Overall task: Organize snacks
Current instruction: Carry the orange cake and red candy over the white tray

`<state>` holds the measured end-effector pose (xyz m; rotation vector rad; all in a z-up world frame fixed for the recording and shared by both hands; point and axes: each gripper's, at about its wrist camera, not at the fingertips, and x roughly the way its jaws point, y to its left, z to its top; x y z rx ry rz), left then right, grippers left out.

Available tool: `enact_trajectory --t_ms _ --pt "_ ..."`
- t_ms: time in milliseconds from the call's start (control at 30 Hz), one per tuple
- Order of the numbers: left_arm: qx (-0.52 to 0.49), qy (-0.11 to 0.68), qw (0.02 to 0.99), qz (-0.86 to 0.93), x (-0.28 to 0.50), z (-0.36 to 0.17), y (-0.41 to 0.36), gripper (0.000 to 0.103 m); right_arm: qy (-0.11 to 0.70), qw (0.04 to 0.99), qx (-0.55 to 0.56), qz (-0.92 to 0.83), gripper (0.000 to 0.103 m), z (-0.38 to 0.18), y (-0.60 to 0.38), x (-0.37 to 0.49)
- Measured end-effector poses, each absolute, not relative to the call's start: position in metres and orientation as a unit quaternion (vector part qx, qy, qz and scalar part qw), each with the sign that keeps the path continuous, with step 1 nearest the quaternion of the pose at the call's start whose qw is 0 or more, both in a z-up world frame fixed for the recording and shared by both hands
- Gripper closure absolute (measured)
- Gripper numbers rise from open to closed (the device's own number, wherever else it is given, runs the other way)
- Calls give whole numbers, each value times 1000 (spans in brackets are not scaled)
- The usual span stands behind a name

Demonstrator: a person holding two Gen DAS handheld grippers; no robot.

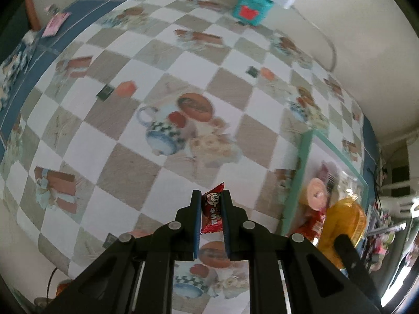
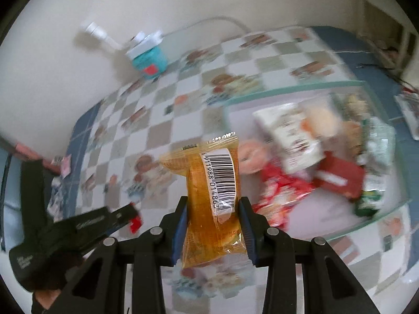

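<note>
**Two snacks lifted, tray already part-filled**

A small red candy packet (image 1: 212, 210) is clamped between the pads of the left tool (image 1: 211, 219), held clear above the checked table (image 1: 125, 167). An orange wrapped snack (image 2: 213, 196), barcode uppermost, is gripped by the right tool (image 2: 213, 225), also held off the table. In the right wrist view the teal-rimmed tray (image 2: 288, 89) lies at about 2 o'clock of the orange snack and already holds several packets: a white one, red ones and a green one, though motion blur hides their exact arrangement. The task is therefore judged well underway, with at least these two items left to be placed; no other loose snacks can be made out on the cloth.

Open cloth is seen across the middle of the table. A teal box (image 1: 252, 5) stands by the wall at 1 o'clock in the left wrist view, well apart from both tools. The tray's raised rim has to be cleared on approach, and free space inside looks limited.
</note>
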<state>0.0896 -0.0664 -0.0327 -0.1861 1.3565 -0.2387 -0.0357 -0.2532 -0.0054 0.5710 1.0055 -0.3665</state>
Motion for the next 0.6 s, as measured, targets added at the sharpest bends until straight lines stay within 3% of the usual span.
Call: enact_trajectory --t_ms 600 --pt "27 570 764 -300 6 -8 -220 88 430 775 349 -305 63 -10 -380 -121"
